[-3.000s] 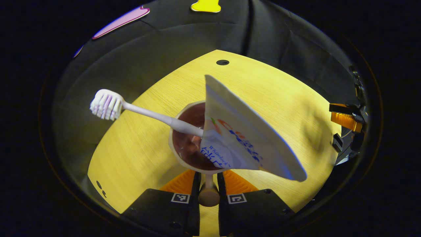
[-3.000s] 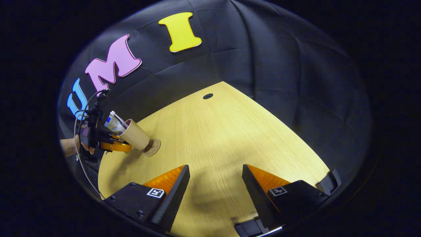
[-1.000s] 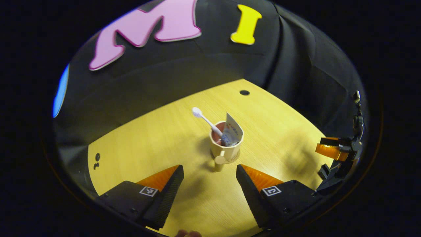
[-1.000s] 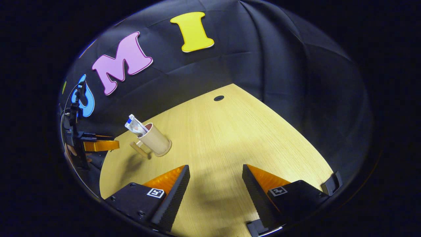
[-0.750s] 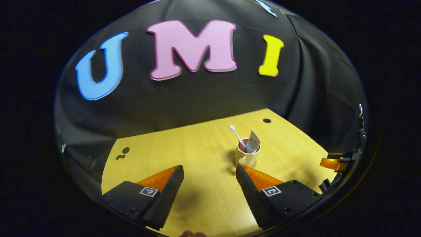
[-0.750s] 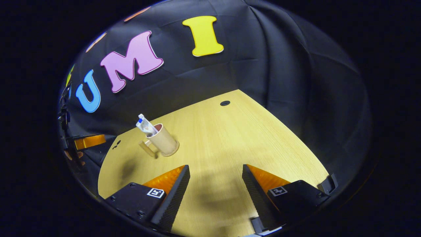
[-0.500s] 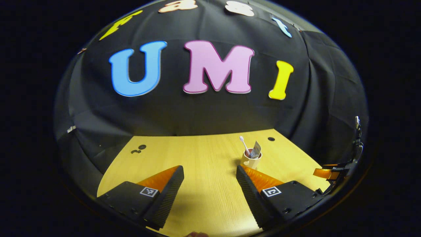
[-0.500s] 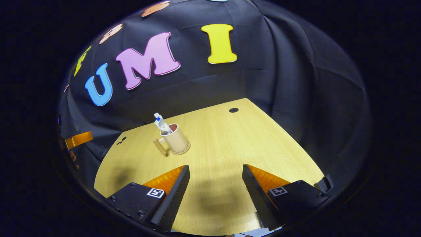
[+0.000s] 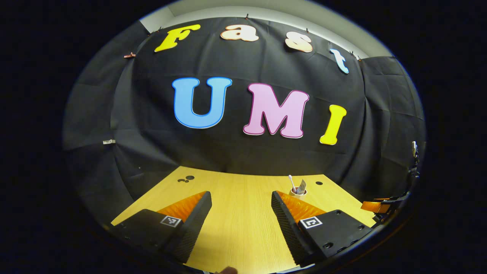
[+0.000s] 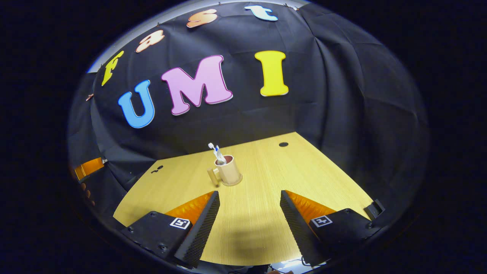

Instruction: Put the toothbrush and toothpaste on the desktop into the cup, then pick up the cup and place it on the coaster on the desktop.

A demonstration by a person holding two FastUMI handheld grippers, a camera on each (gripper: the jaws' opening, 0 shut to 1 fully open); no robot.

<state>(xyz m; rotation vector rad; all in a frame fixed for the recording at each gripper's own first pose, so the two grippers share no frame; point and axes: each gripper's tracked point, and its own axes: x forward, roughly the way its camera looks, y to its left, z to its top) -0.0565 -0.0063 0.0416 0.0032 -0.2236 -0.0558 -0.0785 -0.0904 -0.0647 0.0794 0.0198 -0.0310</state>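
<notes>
Table point(image 10: 304, 171) lit yellow | cup point(image 10: 229, 173) upright with toothbrush point(image 10: 211, 146) and toothpaste point(image 10: 218, 153), beyond right gripper point(image 10: 249, 224) fingers, left of centre | both grippers spread, empty; left gripper point(image 9: 241, 224) farther off

Left gripper point(image 9: 241, 213) held above the near edge of the desktop point(image 9: 243, 236), jaws spread wide, nothing between them, fingers point(image 9: 196, 215) aimed toward the far edge. Right gripper point(image 10: 249, 217) likewise above the near edge, jaws wide apart and empty. Also seen at the right rim of the left gripper view point(image 9: 382, 206), off the desktop's right edge. Fingertip of a hand point(image 9: 228, 270) at the bottom rim.
</notes>
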